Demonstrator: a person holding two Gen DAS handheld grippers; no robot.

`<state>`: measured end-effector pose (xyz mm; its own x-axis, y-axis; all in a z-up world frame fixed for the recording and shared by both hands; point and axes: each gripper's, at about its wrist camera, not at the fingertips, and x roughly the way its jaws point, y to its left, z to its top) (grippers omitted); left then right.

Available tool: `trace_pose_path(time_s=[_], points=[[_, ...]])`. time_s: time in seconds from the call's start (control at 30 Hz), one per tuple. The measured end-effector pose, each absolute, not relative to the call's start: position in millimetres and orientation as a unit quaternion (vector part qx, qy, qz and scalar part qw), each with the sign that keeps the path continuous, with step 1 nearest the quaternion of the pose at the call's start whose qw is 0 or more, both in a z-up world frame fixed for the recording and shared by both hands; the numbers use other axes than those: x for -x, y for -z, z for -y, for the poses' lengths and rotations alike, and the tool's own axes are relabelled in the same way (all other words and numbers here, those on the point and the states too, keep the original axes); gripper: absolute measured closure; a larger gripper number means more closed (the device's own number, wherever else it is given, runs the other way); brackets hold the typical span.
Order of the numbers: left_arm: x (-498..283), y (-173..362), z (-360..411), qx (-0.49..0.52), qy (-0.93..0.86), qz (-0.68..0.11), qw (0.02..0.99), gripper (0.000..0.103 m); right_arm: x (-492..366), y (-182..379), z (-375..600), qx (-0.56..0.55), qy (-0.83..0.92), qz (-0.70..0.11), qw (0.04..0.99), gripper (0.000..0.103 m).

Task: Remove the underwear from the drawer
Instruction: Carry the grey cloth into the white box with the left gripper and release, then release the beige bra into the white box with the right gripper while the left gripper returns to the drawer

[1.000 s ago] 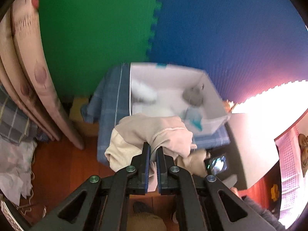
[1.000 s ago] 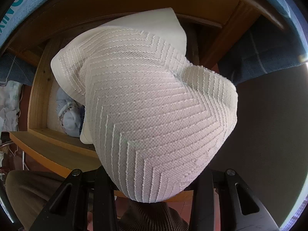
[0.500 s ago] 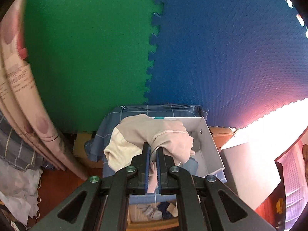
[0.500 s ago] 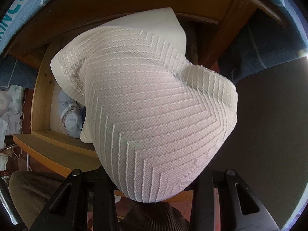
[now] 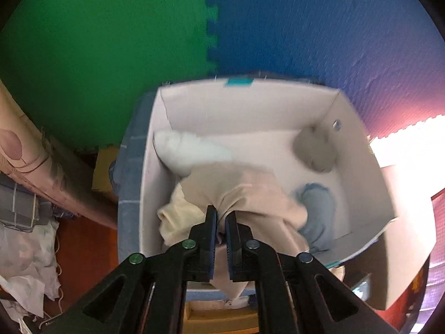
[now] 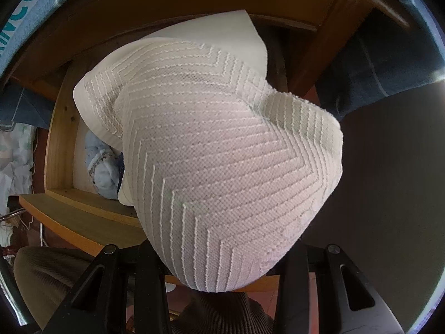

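Underwear fills both your grippers. Your left gripper (image 5: 221, 217) is clamped on the beige pair (image 5: 244, 192), hanging into the white box (image 5: 250, 111) among a white, a grey and a blue piece. Your right gripper (image 6: 219, 253) pinches the white knit pair (image 6: 222, 153) (zigzag ribbed) above the open drawer (image 6: 61, 128).

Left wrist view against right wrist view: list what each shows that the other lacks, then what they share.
Only the left wrist view: the left gripper shut on a beige garment over a white box holding white, grey and blue pieces.

Only the right wrist view: the right gripper holding a white patterned garment above the open wooden drawer.

Shared: each gripper holds one garment.
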<state>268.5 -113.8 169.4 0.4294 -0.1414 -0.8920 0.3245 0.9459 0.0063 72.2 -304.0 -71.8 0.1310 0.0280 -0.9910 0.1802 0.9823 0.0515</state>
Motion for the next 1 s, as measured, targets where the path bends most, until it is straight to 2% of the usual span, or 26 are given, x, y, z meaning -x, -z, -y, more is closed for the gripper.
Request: trace_pose_path(time_s=[0.23, 0.37, 0.5, 0.67, 1.0], points=[[-263, -154, 116, -0.105, 0.131, -0.517, 0.839, 0.095, -75, 72, 299, -0.075, 0.053, -0.66, 0.746, 0.067], [-260, -164, 114, -0.107, 0.129, -0.507, 0.846, 0.087, -75, 72, 297, -0.073, 0.054, -0.661, 0.745, 0.067], [-255, -178, 109, -0.102, 0.128, -0.495, 0.853, 0.071, -75, 72, 295, -0.071, 0.056, -0.661, 0.745, 0.067], [-244, -201, 106, -0.111, 0.136, -0.472, 0.864, 0.064, -74, 72, 292, -0.067, 0.057, -0.659, 0.746, 0.067], [-209, -224, 77, -0.096, 0.128, -0.447, 0.88, 0.061, -71, 68, 288, -0.058, 0.061, -0.649, 0.756, 0.067]])
